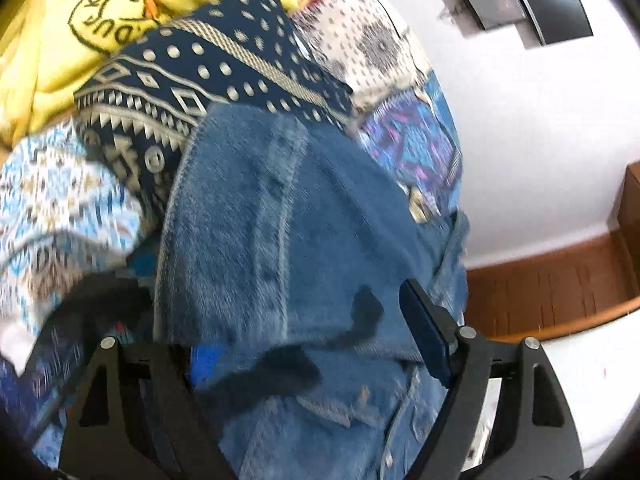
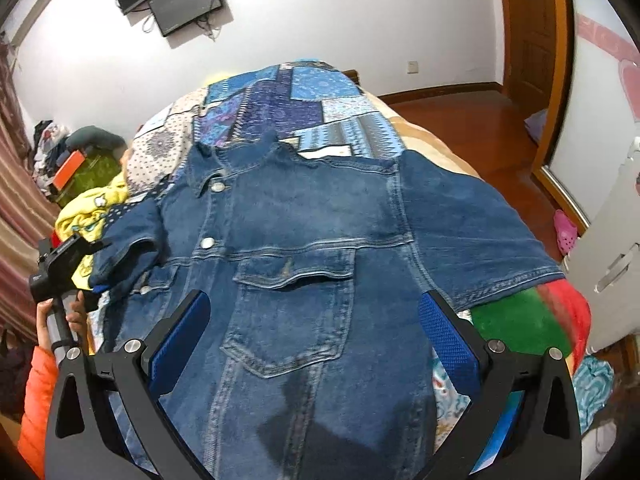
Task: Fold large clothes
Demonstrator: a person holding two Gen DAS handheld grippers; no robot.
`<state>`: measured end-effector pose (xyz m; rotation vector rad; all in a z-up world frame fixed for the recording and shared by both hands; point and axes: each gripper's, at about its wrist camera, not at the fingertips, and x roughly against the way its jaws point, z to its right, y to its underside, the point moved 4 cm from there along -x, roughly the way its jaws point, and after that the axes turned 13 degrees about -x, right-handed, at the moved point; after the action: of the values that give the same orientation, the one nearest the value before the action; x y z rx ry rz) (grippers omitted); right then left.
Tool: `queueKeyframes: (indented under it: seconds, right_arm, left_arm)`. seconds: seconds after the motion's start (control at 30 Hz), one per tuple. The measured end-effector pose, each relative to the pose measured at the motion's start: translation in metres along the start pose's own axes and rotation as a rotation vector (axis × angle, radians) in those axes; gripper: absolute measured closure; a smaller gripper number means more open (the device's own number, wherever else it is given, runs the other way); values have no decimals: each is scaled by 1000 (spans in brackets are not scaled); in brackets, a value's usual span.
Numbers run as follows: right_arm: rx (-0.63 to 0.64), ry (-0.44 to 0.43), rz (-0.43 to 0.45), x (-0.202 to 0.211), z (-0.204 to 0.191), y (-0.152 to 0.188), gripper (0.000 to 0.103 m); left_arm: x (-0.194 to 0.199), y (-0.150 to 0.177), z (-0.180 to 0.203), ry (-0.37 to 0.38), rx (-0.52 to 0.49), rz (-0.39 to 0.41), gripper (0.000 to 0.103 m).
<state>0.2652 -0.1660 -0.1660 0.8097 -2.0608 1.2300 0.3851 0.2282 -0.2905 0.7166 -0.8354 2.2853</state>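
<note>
Now both tools angled down over denim jacket, left tool spread, right tool spread.

A denim jacket lies spread on the bed's patchwork quilt.

left wrist: close, angled down | right wrist: higher, angled down | shared: denim jacket, wall screen
</note>
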Motion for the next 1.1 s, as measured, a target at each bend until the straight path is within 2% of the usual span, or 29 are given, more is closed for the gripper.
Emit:
queueKeyframes:
  seconds: [0.03, 0.1, 0.13, 0.17, 0.2, 0.23, 0.27, 0.3, 0.4, 0.47, 0.57, 0.73, 0.8, 0.93, 1.0, 1.1]
  right_arm:
    - [-10, 5, 2, 0, 4, -1, 0]
    - [-32, 9, 2, 0, 12, -3, 0]
    - [-44, 13, 3, 0, 16, -4, 0]
    - [-54, 18, 3, -1, 20, -5, 0]
    - [-64, 28, 8, -2, 23, -5, 0]
    - [-74, 32, 3, -4, 27, -6, 0]
    - [-86, 35, -5, -6, 31, -6, 0]
    - [-95, 34, -14, -8, 33, -6, 0]
    - [-120, 16, -39, -11, 39, -3, 0]
    - [-115, 8, -42, -11, 40, -1, 0]
    - [-93, 10, -37, -8, 41, 1, 0]
    - [-86, 1, -24, -3, 45, -2, 0]
    - [-96, -11, -17, 0, 46, -6, 0]
    - [-85, -26, 7, 3, 42, -16, 0]
    - [-72, -24, 19, 4, 41, -20, 0]
    - [-60, -9, 33, 5, 44, -25, 0]
  left_arm:
    - [-5, -3, -6, -12, 21, 0, 23]
    - [-12, -4, -15, -41, 46, -9, 34]
    - [-12, -4, -17, -54, 41, -9, 36]
    - [-8, -3, -17, -70, 23, -4, 42]
    - [-5, -4, -14, -81, -3, 7, 53]
    - [-2, -6, -10, -85, -29, 14, 60]
    - [5, -7, -3, -97, -67, 22, 74]
    - [11, -10, 4, -113, -96, 31, 81]
    - [30, -20, 35, -186, -223, 80, 92]
    - [41, -24, 58, -220, -309, 112, 92]
    - [58, -28, 115, -241, -477, 168, 92]
    - [71, -10, 206, -204, -702, 219, 93]
    - [66, 7, 245, -163, -782, 225, 93]
    - [37, 51, 300, -73, -889, 172, 93]
    - [11, 79, 315, -41, -926, 107, 93]
    - [-31, 119, 318, -42, -974, -16, 93]
